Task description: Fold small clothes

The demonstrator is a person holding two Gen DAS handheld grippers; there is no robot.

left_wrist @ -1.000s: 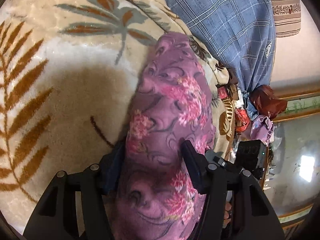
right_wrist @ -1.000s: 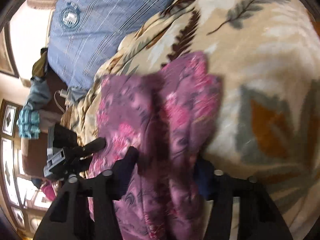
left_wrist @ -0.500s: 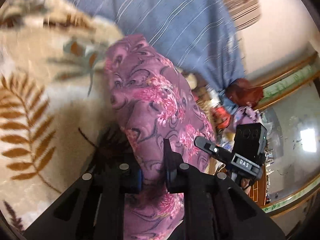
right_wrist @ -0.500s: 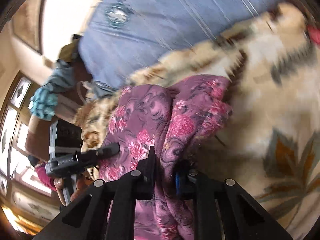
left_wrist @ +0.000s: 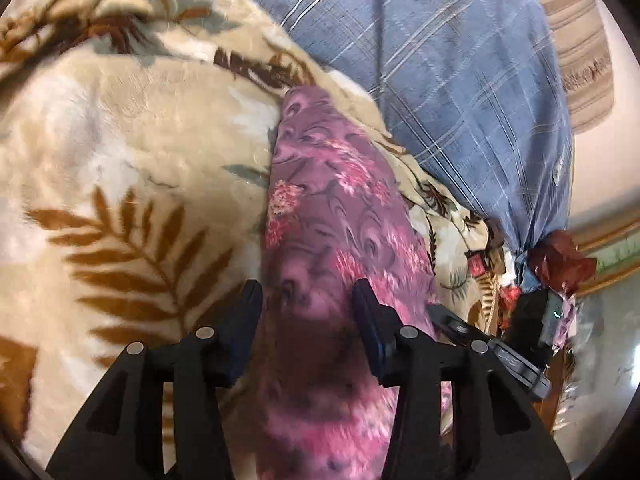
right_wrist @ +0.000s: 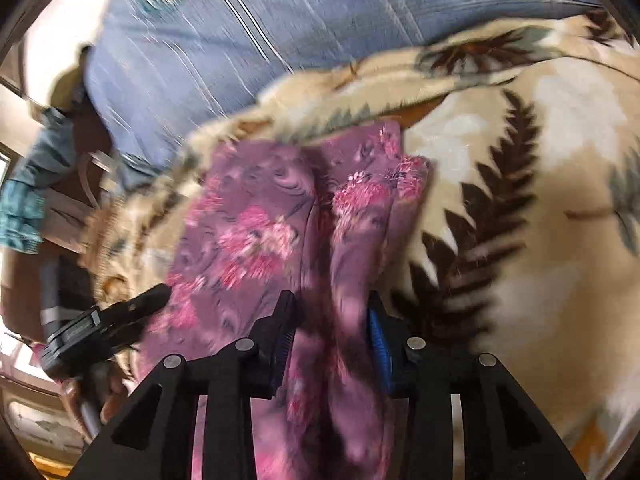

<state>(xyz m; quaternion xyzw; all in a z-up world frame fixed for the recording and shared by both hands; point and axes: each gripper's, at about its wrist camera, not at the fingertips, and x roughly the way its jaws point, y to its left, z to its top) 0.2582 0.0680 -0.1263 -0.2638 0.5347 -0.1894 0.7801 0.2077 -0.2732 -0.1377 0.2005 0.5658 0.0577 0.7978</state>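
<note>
A purple garment with pink flowers (left_wrist: 332, 208) lies as a long folded strip on a beige leaf-patterned blanket (left_wrist: 140, 140). My left gripper (left_wrist: 306, 300) straddles its near end; the jaws are opening, with the cloth between them but not pinched. In the right wrist view the same garment (right_wrist: 256, 216) shows a fold running down its middle. My right gripper (right_wrist: 330, 312) stands over that fold, its jaws also opening around the cloth. A finger (right_wrist: 152, 296) of the left gripper shows at the garment's left edge.
A blue plaid cloth (left_wrist: 460, 80) lies beyond the blanket (right_wrist: 540, 200), and again at the top of the right wrist view (right_wrist: 240, 40). Clutter, a dark red bag (left_wrist: 560, 264) and a hand on the other gripper's handle (right_wrist: 108, 396) sit at the bed's edge.
Half a second ago both grippers were shut on the raised garment. Now both pairs of jaws stand apart and the garment lies flatter and further up the blanket.
</note>
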